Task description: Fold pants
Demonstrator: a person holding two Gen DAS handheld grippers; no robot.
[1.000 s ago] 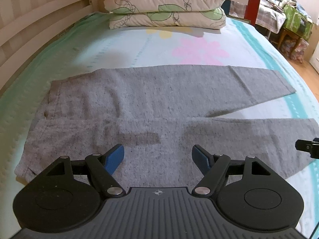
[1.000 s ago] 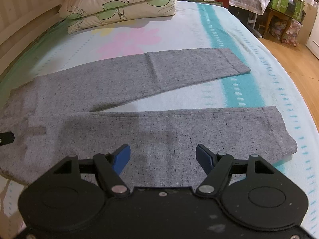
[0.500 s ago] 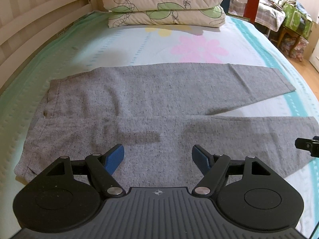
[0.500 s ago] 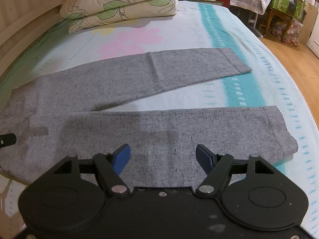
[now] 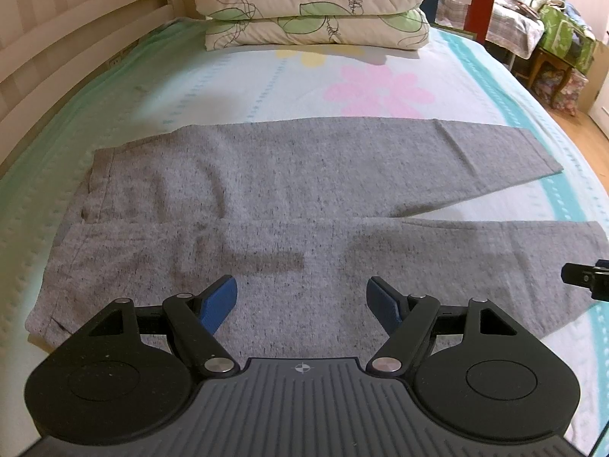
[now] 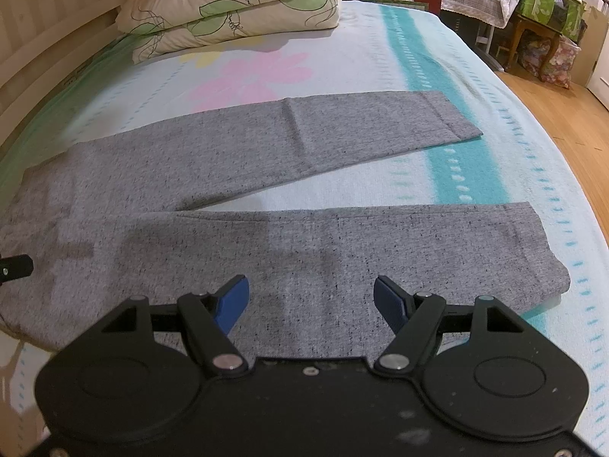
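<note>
We found nothing changed over the last second; the pants (image 5: 289,205) lay flat on the bed (image 5: 236,87), legs apart; the left gripper (image 5: 300,301) and right gripper (image 6: 310,297) hung released above the near leg, folding not yet begun.

Grey pants (image 6: 236,175): flat on the bed sheet (image 6: 380,57), legs parted in a narrow V, cuffs to the right, waist to the left. My right gripper (image 6: 311,297): above the near leg, blue pads (image 6: 232,301) spread wide, nothing between them. My left gripper (image 6: 15,266): black tip at the left edge, over the waist. Two floral pillows (image 6: 228,11): stacked at the far end.
</note>
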